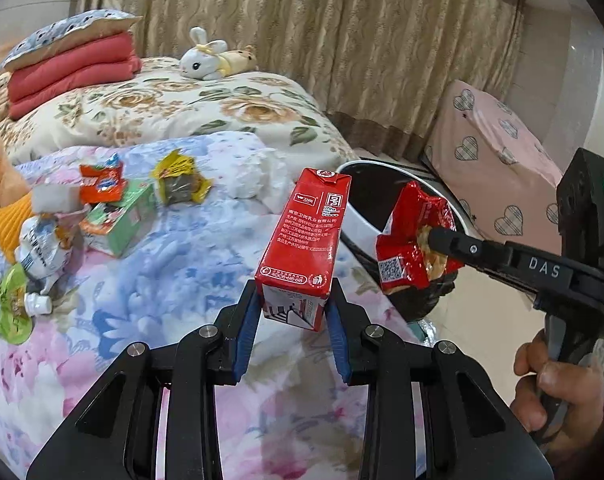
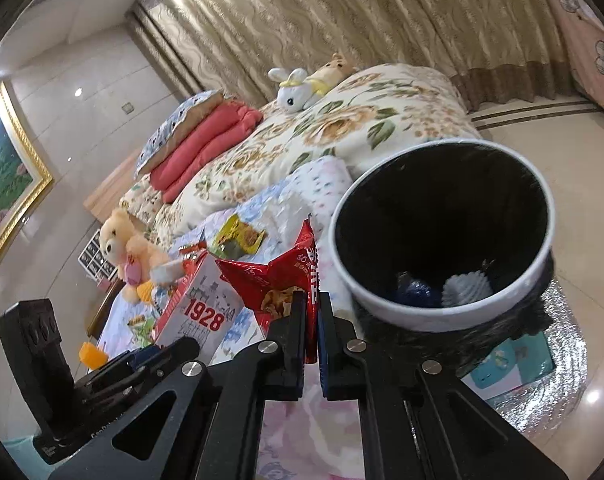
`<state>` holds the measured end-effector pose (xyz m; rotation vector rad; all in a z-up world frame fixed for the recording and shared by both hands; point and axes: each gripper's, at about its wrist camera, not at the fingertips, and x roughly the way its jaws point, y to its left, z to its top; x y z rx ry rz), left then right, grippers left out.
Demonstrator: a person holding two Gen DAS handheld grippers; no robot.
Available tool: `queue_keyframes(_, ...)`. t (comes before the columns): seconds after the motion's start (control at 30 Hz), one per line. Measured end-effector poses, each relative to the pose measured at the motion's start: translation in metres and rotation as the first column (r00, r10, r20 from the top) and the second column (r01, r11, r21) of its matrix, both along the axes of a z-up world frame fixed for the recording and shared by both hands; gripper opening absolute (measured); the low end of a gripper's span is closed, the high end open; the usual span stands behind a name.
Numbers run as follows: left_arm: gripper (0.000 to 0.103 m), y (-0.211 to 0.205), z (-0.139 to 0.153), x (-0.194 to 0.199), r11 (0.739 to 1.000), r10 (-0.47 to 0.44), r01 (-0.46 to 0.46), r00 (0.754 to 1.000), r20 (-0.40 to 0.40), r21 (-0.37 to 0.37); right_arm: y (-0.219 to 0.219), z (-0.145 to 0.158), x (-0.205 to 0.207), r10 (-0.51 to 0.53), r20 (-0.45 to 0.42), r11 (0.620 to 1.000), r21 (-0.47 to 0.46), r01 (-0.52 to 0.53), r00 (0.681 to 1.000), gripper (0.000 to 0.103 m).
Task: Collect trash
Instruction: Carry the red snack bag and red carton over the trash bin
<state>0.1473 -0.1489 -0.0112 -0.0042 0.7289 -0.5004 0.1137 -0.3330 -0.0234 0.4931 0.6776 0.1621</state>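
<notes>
At the bed's edge we have both claws loaded. Left claw is clamped on a red milk carton, blue pads pressing its lower sides, carton upright and tilted slightly away from us. Right claw is squeezed tight on a red snack wrapper, jaws nearly touching with only the foil between them; wrapper torn open, crumbs visible inside. From the left view the wrapper hangs just beside the carton, in front of the bin's mouth, with the person's hand on the right tool's grip.

The bin stands on the floor, touching the bed's side: white rim, black bag liner, a dark blue item and a white ribbed item at the bottom. Neither held piece is inside it.

Further back on the bed's flowered quilt, trash not yet collected: a green box, an orange wrapper, a yellow wrapper, a silver pouch, a green pouch with a white cap.

Beyond those: teddy bear near the bed's edge, folded pink blanket with a pillow on top, plush rabbit, then the curtains.
</notes>
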Motion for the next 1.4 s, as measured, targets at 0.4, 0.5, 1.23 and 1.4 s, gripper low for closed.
queue_keyframes(0.4, 0.031, -0.029, 0.002, 0.002, 0.999, -0.038, 0.038, 0.999, -0.005, 0.010, -0.036, 0.005, -0.009, -0.077, 0.012, 0.997, 0.008, 0.077, 0.997, 0.005)
queue_keyframes(0.5, 0.031, -0.039, 0.004, 0.004, 0.999, -0.050, 0.050, 0.999, -0.005, 0.015, -0.044, 0.006, -0.010, -0.093, 0.014, 0.996, 0.009, 0.093, 0.996, 0.005)
queue_keyframes(1.23, 0.031, -0.105, 0.008, 0.029, 0.989, -0.125, 0.125, 0.992, -0.002, 0.074, -0.091, 0.001, 0.007, -0.178, -0.015, 0.984, -0.010, 0.178, 0.984, 0.005)
queue_keyframes(1.4, 0.031, -0.115, 0.009, 0.037, 0.988, -0.133, 0.133, 0.991, -0.003, 0.081, -0.095, -0.002, 0.011, -0.180, -0.023, 0.984, -0.016, 0.179, 0.983, 0.005)
